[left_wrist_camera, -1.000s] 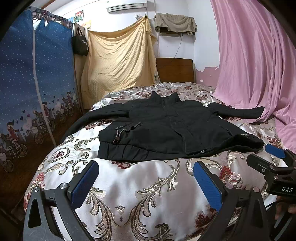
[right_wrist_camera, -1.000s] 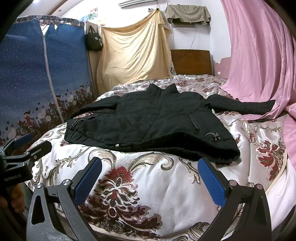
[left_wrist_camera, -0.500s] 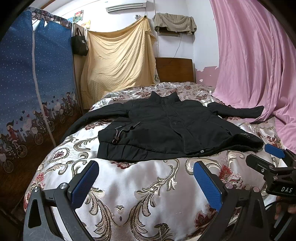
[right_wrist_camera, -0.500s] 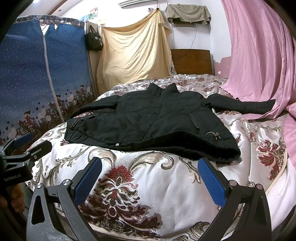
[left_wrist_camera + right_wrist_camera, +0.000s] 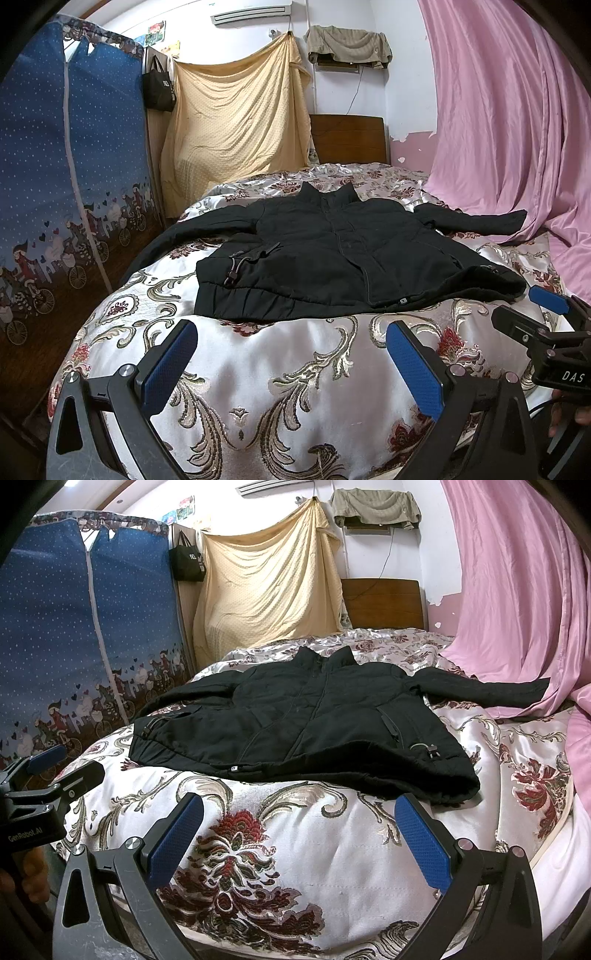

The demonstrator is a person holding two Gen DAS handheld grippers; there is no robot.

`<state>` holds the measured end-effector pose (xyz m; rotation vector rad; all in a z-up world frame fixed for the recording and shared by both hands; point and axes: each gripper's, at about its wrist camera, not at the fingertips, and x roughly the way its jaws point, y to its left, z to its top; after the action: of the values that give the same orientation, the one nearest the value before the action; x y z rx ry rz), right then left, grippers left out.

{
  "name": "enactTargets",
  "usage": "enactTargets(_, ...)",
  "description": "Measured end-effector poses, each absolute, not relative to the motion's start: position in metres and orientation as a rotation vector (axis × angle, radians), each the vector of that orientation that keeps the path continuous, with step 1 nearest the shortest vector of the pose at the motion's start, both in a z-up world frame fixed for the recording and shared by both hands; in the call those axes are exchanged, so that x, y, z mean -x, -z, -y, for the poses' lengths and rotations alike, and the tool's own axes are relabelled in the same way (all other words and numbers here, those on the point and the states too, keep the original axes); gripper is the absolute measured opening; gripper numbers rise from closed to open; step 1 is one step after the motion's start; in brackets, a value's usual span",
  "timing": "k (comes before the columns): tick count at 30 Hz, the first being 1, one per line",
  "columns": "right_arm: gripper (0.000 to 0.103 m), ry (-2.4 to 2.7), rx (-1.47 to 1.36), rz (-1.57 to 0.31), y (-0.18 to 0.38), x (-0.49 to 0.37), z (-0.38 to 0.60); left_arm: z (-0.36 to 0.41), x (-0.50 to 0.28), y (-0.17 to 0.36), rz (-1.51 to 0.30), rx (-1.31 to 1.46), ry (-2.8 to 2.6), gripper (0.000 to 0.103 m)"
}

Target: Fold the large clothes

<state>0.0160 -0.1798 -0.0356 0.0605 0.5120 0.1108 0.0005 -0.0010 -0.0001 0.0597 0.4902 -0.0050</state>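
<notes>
the black jacket (image 5: pixel 343 258) lies spread flat on the bed (image 5: pixel 295 369), looking soft, bulky and floppy, best pinched at its hem corners by the left hand-held gripper (image 5: pixel 291 354) and right hand-held gripper (image 5: pixel 299 830), both wide open and empty.

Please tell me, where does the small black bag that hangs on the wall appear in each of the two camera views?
Left wrist view: the black bag hangs in the upper left, between the blue wardrobe and the yellow sheet.
Right wrist view: the bag is again in the upper left, a little nearer the centre.
Shared landmark: the black jacket spread on the bed.
</notes>
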Motion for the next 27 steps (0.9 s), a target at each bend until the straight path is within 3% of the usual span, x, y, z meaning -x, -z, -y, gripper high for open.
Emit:
enactTargets(18, 0.102, -0.111, -0.059, -0.514, 0.036, -0.015, 0.179, 0.001, 0.004, -0.002, -0.48, -0.073, -0.008, 0.103)
enactTargets(27, 0.102, -0.121, 0.0, -0.498, 0.02, -0.025, 0.184, 0.013, 0.004, -0.021, -0.275, -0.212, -0.079, 0.103)
